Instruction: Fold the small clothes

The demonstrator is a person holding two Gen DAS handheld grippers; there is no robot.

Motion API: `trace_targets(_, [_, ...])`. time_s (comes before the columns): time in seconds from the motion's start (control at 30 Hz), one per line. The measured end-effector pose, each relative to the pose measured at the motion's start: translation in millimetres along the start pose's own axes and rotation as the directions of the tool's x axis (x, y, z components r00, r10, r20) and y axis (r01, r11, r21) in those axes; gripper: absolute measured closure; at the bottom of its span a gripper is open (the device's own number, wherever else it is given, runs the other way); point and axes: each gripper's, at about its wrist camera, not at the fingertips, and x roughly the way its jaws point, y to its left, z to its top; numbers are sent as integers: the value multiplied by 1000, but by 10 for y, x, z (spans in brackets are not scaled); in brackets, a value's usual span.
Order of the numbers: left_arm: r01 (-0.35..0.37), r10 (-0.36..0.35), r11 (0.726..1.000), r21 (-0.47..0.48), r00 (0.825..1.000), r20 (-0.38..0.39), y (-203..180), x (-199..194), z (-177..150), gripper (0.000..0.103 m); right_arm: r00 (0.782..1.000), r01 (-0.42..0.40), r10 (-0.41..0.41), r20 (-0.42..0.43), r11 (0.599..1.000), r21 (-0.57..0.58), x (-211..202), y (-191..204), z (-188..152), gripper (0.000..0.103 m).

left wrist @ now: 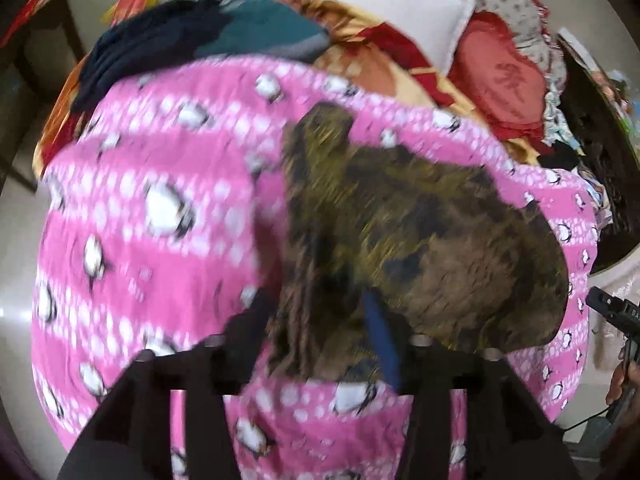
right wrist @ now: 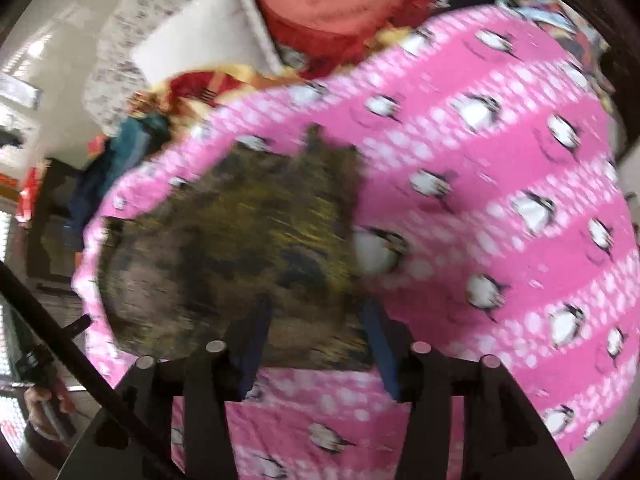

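Note:
A small camouflage garment [left wrist: 404, 240] in brown, green and black lies on a pink penguin-print blanket [left wrist: 160, 208]. My left gripper [left wrist: 320, 344] stands at its near edge with the cloth between its fingers; the frame is blurred. In the right wrist view the same camouflage garment [right wrist: 232, 256] lies on the pink blanket [right wrist: 500, 208]. My right gripper [right wrist: 316, 344] has its blue-padded fingers [right wrist: 380, 344] apart, with the garment's near edge lying between them. The right gripper body shows at the right edge of the left wrist view [left wrist: 616, 312].
A pile of dark blue and teal clothes [left wrist: 208, 36] sits at the far side of the blanket. A white pillow [left wrist: 392, 4] and a red cushion [left wrist: 500, 84] lie beyond it. A dark wooden table [left wrist: 36, 80] stands at the left.

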Motion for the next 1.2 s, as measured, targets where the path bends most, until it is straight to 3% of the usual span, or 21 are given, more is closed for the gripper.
trace_targets(0.13, [-9,8,999,48,1000,29,-243,212,385,52,999,-20,22,25,998,-62,295,339,239,49])
trace_targets(0.3, [-53,54,998,13,999,-4,-181,605,801,52,1000,-16,17,13,997,-80,762,518,555,50])
trace_targets(0.43, [-156,155,988,-19,986,-67,108,926,984,52,997,51,-55,-52,995,-81,1140,408,733,50])
trace_targets(0.53, [-149,144,988,-47,985,-98,311,1067,1031,42,989,138,-143,-45,985,-107,1286,279,851,52])
trace_targets(0.63, [-149,145,988,-36,986,-87,318,1033,1048,42,981,177,-183,-65,980,-93,1419,185,975,52])
trace_targets(0.7, [-127,124,991,-43,990,-72,301,936,1034,42,985,152,-157,-68,985,-80,1363,236,1019,52])
trace_targets(0.77, [-86,83,995,-57,995,-53,306,820,1016,42,996,74,-78,-38,993,-97,1232,379,1016,51])
trace_targets(0.87, [-35,33,997,-75,999,-34,315,619,951,42,998,-7,-6,-61,979,-202,1172,751,929,42])
trace_targets(0.97, [-7,5,995,-100,1000,-17,322,435,837,41,996,-33,7,-90,956,-292,1228,1076,817,41])
trace_targets(1.1, [21,-20,990,-137,1000,10,347,233,539,27,988,-116,81,-128,949,-294,1299,1312,599,41])
trace_targets(1.2, [18,-15,990,-137,1000,25,330,167,248,25,991,-115,86,-105,943,-311,1291,1450,422,41])
